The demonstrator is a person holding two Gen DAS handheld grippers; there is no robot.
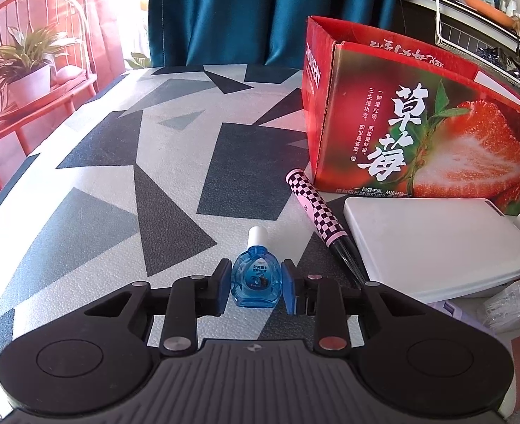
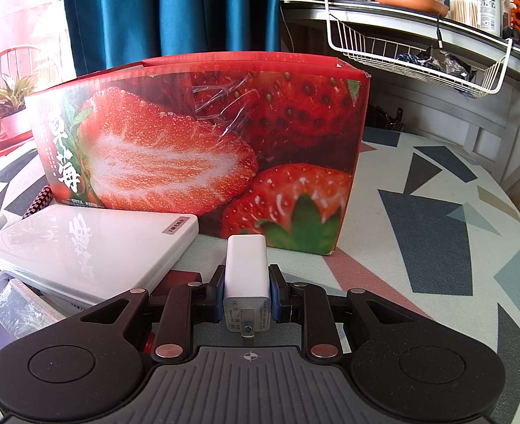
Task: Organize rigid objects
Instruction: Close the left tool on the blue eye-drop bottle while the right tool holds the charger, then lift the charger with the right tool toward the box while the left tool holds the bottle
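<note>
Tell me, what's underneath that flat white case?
The flat white case lies tilted on a dark red object and a clear plastic packet, both mostly covered. Anything further beneath is hidden.

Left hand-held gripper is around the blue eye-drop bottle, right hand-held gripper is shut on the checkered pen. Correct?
Not quite. The right hand-held gripper is shut on the white charger, as the right wrist view shows. The checkered pen lies on the table by the strawberry box.

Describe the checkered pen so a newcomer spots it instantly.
Find the big strawberry box on the patterned table. At its near-left corner, beside the white flat case, lies the pen. Only it has a pink-and-black checkered barrel and dark tip.
</note>
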